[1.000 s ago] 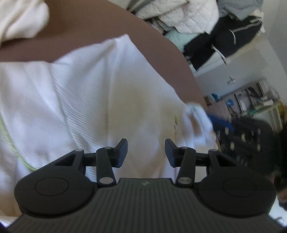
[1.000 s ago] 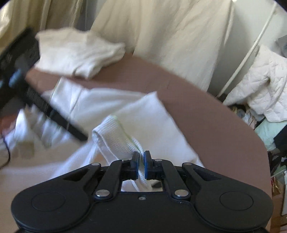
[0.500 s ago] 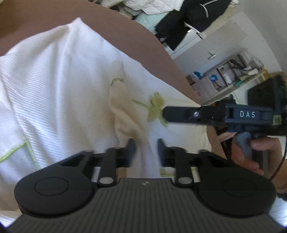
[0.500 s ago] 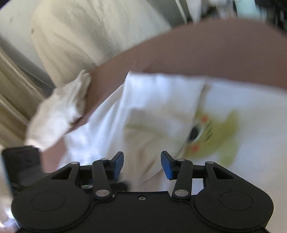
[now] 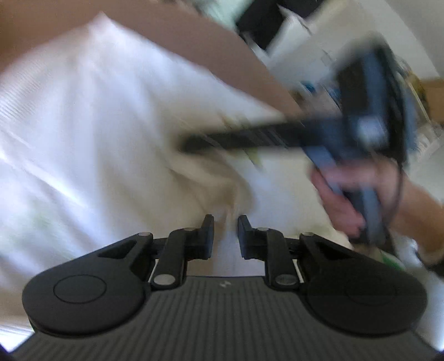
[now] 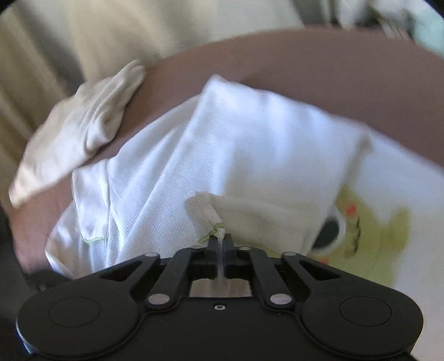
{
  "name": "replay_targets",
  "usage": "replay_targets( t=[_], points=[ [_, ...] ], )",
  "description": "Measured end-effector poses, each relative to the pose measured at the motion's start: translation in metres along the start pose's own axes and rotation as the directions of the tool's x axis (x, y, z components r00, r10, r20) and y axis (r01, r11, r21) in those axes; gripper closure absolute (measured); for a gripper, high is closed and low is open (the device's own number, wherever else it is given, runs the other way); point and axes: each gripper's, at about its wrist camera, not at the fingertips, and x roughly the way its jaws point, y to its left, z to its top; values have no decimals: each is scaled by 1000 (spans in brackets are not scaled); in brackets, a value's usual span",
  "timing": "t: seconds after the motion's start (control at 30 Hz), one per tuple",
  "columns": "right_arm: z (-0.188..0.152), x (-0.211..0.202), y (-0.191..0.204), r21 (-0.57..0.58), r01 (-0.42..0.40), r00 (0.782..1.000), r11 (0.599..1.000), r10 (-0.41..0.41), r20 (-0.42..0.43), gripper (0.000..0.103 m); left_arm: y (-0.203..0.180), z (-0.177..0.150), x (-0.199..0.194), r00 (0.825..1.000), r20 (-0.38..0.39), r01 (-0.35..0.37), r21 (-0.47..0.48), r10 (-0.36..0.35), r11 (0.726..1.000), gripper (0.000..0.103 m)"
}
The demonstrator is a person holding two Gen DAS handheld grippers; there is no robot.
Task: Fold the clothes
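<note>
A white ribbed shirt (image 6: 249, 138) with a yellow cartoon print (image 6: 369, 230) lies spread on the brown table (image 6: 333, 61), one part folded over the front. My right gripper (image 6: 220, 241) is shut on the shirt's ribbed cuff edge with green stitching (image 6: 205, 213). In the left wrist view the shirt (image 5: 97, 125) fills the frame, blurred. My left gripper (image 5: 225, 236) hangs low over a raised fold, fingers a narrow gap apart with nothing clearly pinched. The right gripper (image 5: 188, 144) reaches in from the right, held by a hand (image 5: 341, 200).
A folded cream garment (image 6: 83, 133) rests on the table's far left. Cream curtains (image 6: 138, 33) hang behind the table. Blurred dark clothes and shelves (image 5: 277, 25) stand beyond the table edge (image 5: 194, 36) in the left wrist view.
My right gripper, open half a second ago, has shut on the cuff edge. My left gripper's fingers have drawn closer together over the fold. Both views shifted.
</note>
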Motion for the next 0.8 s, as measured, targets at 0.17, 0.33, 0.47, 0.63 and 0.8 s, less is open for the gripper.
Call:
replay_targets(
  t=[0.17, 0.33, 0.47, 0.63, 0.8],
  points=[
    [20, -78, 8, -65, -375, 868, 925, 375, 325, 99, 25, 9, -20, 995, 88, -29, -83, 36, 996, 81],
    [14, -91, -30, 55, -374, 844, 926, 315, 433, 89, 47, 12, -24, 992, 108, -52, -164, 70, 985, 71],
    [-12, -38, -67, 226, 91, 973, 970, -135, 189, 51, 64, 14, -27, 988, 122, -68, -229, 98, 971, 57],
    [-45, -28, -92, 360, 19, 984, 933, -82, 159, 51, 66, 9, -23, 986, 76, -133, -184, 149, 974, 57],
    [-53, -25, -65, 294, -76, 992, 953, 41, 122, 51, 45, 2, -12, 977, 16, -213, -26, 213, 977, 45]
  ],
)
